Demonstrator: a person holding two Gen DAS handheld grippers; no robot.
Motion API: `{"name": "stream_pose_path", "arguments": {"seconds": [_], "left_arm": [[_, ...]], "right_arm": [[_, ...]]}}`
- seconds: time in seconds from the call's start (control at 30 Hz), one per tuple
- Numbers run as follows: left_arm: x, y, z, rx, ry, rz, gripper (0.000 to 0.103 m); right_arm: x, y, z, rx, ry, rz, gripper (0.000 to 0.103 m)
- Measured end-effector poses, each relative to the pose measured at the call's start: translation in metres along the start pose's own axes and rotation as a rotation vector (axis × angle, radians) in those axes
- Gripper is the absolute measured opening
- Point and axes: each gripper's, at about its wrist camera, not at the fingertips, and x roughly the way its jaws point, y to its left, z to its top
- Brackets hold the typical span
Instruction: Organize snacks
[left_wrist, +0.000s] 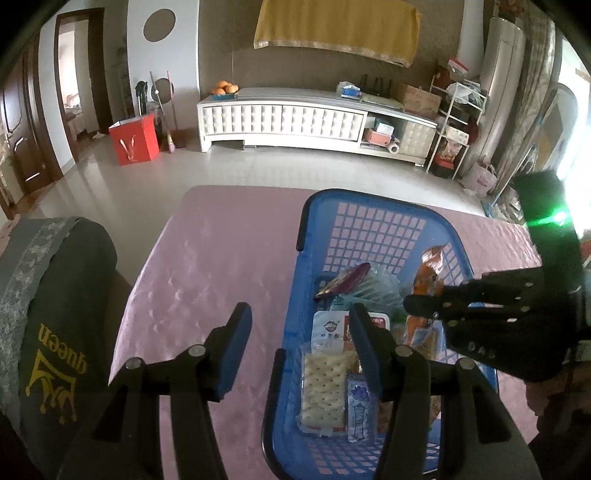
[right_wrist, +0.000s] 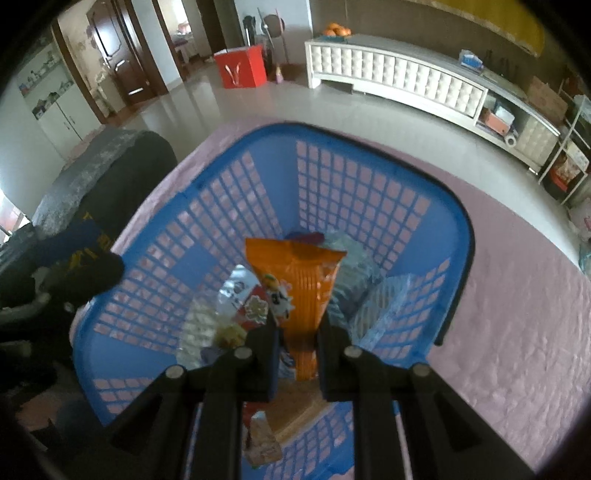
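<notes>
A blue plastic basket (left_wrist: 314, 214) stands on the pink table (left_wrist: 221, 251) and holds several snack packs: a cracker pack (left_wrist: 323, 391), a purple-labelled stick pack (left_wrist: 359, 410) and a dark red pack (left_wrist: 343, 284). My left gripper (left_wrist: 299, 339) is open and empty, straddling the basket's left rim. My right gripper (right_wrist: 297, 332) is shut on an orange snack bag (right_wrist: 303, 291) and holds it upright inside the basket (right_wrist: 458, 221). The right gripper also shows in the left wrist view (left_wrist: 421, 306), with the orange bag (left_wrist: 430, 273) at its tips.
A dark chair back with a gold "queen" print (left_wrist: 55, 332) stands left of the table. Beyond the table are tiled floor, a red box (left_wrist: 135, 140) and a long white TV cabinet (left_wrist: 295, 118).
</notes>
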Motion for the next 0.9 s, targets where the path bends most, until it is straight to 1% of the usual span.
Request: {"name": "stream_pose_path", "arguments": {"seconds": [0.17,0.2,0.23,0.27,0.33,0.4,0.57,0.67,0.73,0.83,0.9], "left_arm": [[0.001,-0.001,-0.002,-0.004,-0.006,0.004,0.052],[0.000,-0.002,-0.002,-0.003,-0.007,0.008,0.052],[0.000,-0.002,-0.002,-0.002,-0.009,0.007,0.052],[-0.001,-0.003,-0.002,-0.002,-0.013,0.005,0.052],[-0.003,-0.007,-0.001,0.001,-0.018,0.006,0.052],[-0.007,-0.010,-0.002,0.007,-0.022,0.009,0.052],[-0.019,-0.018,-0.008,0.025,-0.046,0.009,0.052],[-0.031,-0.025,-0.011,0.036,-0.063,-0.002,0.052],[-0.045,-0.032,-0.015,0.046,-0.085,-0.017,0.052],[-0.067,-0.044,-0.023,0.056,-0.125,-0.005,0.052],[-0.084,-0.053,-0.028,0.060,-0.153,-0.011,0.052]], "right_arm": [[-0.003,0.000,0.000,0.006,0.010,0.006,0.021],[-0.003,-0.001,0.001,0.008,0.017,0.009,0.024],[-0.003,-0.002,0.001,0.009,0.027,0.003,0.032],[-0.004,-0.002,0.002,0.006,0.031,-0.002,0.035],[-0.010,0.000,0.001,-0.001,0.025,-0.003,0.051],[-0.018,0.001,-0.002,0.009,0.009,-0.007,0.058],[-0.040,0.002,-0.013,0.022,-0.028,0.002,0.058],[-0.060,0.003,-0.019,0.016,-0.068,-0.004,0.058],[-0.078,0.005,-0.026,0.015,-0.109,-0.016,0.058],[-0.107,0.003,-0.040,0.023,-0.178,-0.038,0.058],[-0.128,0.004,-0.051,0.025,-0.229,-0.059,0.058]]}}
